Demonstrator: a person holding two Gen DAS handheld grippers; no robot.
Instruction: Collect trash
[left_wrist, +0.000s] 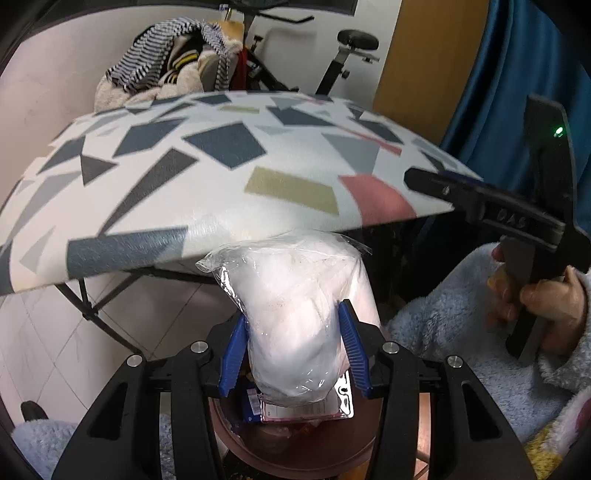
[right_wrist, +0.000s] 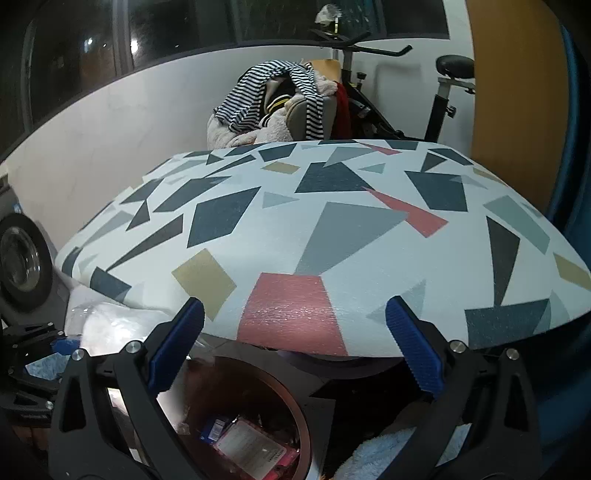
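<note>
Left gripper (left_wrist: 293, 343) is clamping the clear plastic bag (left_wrist: 295, 310) of white soft stuff mid-body, hanging over the brown bin (left_wrist: 295, 448). Likely light, squashy, slippery film. Right gripper (right_wrist: 295, 347) is gaping, empty, near the patterned table (right_wrist: 332, 229).

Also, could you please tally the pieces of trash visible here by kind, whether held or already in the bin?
Clear plastic bag of white stuff, held in the left gripper: 1
Pink-edged packet in the brown bin: 1
Blue wrapper in the bin: 1
Total that can be told apart: 3
</note>
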